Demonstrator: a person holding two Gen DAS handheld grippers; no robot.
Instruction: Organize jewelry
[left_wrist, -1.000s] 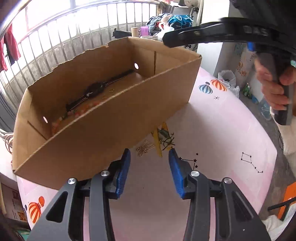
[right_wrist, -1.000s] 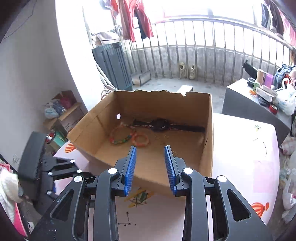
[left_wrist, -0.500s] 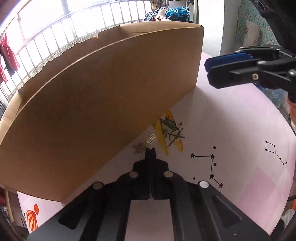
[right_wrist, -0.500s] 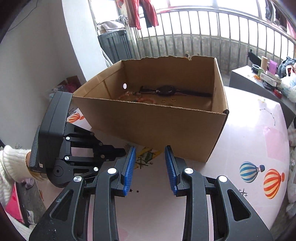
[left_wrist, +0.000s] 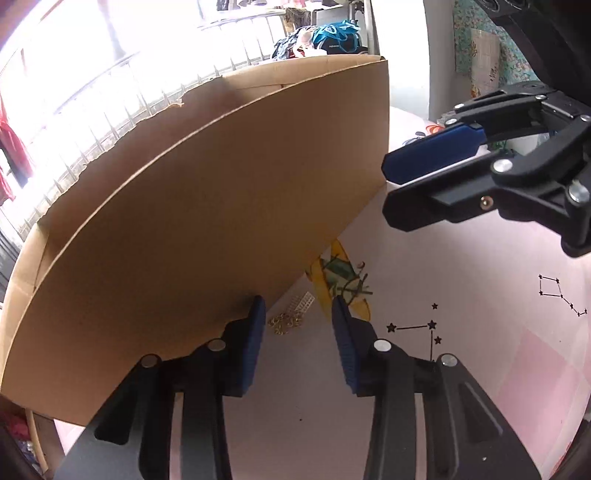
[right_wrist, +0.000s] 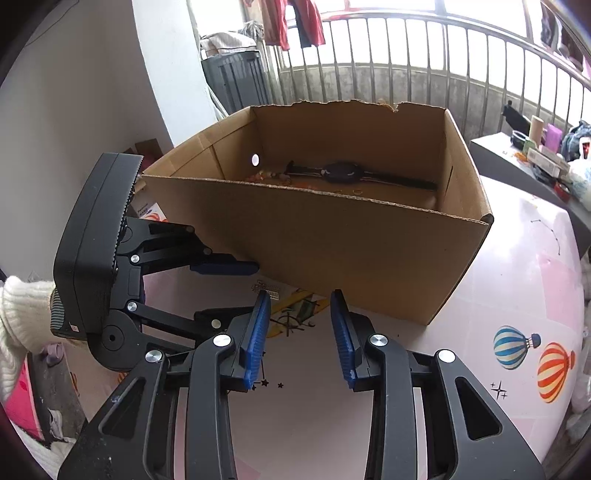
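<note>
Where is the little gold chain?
On the pink table, the gold chain lies beside the box, just ahead of the open left tool.

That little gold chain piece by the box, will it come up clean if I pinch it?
Probably floppy: the gold chain piece lies bunched on the tablecloth. Likely light, with thin links, so it may slip the open left gripper.

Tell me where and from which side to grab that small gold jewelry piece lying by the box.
Grip the gold chain cluster, not the flat mesh tag. Come from above with the left gripper, already open around it: it lies flat on the table close against the cardboard box, which likely blocks that side.
</note>
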